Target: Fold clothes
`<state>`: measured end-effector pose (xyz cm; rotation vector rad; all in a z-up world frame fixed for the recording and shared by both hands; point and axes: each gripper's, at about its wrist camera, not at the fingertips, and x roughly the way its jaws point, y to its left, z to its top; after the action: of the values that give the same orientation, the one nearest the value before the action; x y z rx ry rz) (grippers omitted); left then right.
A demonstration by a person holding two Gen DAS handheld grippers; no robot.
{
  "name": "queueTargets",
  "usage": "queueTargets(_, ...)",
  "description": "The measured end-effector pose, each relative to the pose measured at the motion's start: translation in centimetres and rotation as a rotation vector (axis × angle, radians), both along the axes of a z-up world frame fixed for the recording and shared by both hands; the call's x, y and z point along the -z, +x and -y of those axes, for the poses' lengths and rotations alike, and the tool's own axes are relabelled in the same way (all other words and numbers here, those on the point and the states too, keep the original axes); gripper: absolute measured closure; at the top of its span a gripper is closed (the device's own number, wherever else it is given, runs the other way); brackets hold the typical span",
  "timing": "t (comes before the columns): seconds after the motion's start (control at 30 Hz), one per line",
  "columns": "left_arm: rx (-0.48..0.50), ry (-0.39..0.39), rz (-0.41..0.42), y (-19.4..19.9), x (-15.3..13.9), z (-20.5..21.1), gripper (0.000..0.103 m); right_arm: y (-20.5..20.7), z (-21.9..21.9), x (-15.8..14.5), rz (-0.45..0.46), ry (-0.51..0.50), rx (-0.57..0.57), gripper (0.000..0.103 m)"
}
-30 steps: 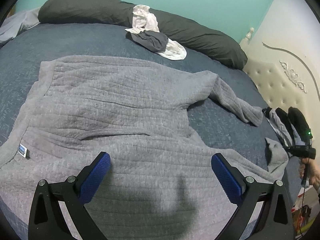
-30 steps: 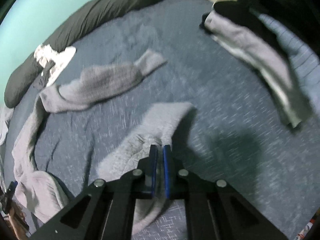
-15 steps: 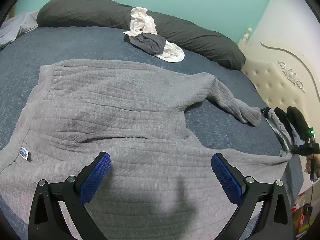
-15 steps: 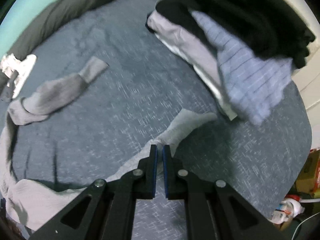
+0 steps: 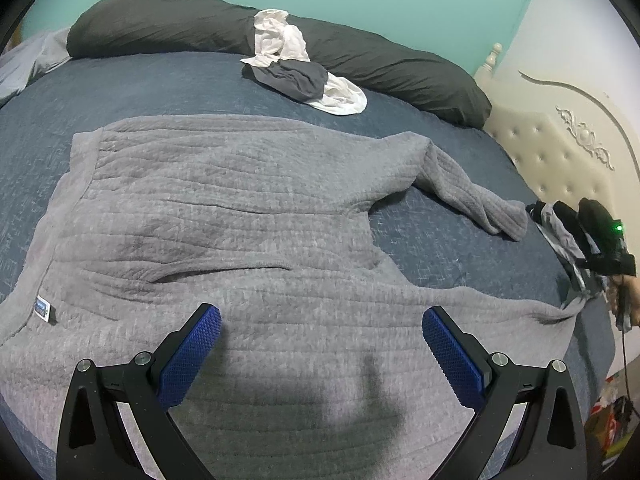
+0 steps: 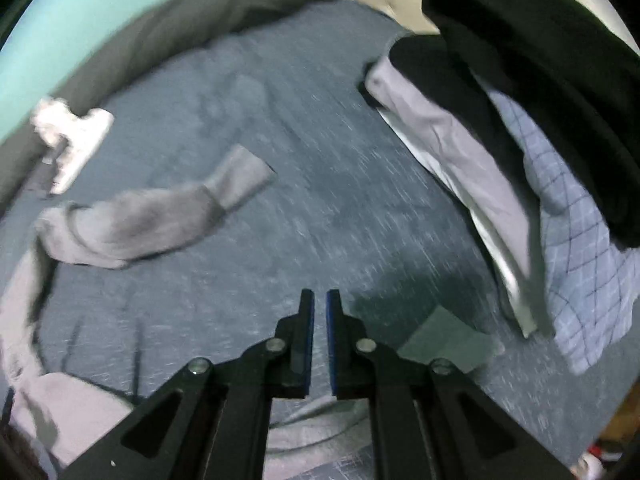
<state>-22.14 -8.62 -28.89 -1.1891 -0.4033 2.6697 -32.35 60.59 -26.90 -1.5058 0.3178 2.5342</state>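
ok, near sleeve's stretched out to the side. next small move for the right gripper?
Probably carry the cuff across the sweater, folding the near sleeve in. That sleeve lies stretched straight, the right gripper sits at its end with jaws nearly closed (grip unclear), and the left gripper hovers open over the body.

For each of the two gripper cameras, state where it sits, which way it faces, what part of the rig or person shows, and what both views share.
Left wrist: on the left hand-held gripper, open above the grey sweater, facing the dark pillow.
Right wrist: on the right hand-held gripper, fingers nearly together, facing the stacked clothes.
Shared: sweater sleeve, blue bed.
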Motion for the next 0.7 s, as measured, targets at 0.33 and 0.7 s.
queueTargets(0.33,0.003,0.012,-0.003,0.1,-0.1,-0.1,0.000,5.8,4.2,-0.2,-0.008,-0.090,-0.409,0.049)
queueTargets(0.7,-0.004,0.019,-0.003,0.0,-0.1,0.2,0.000,6.3,13.4,3.6,0.151,0.021,-0.744,0.047)
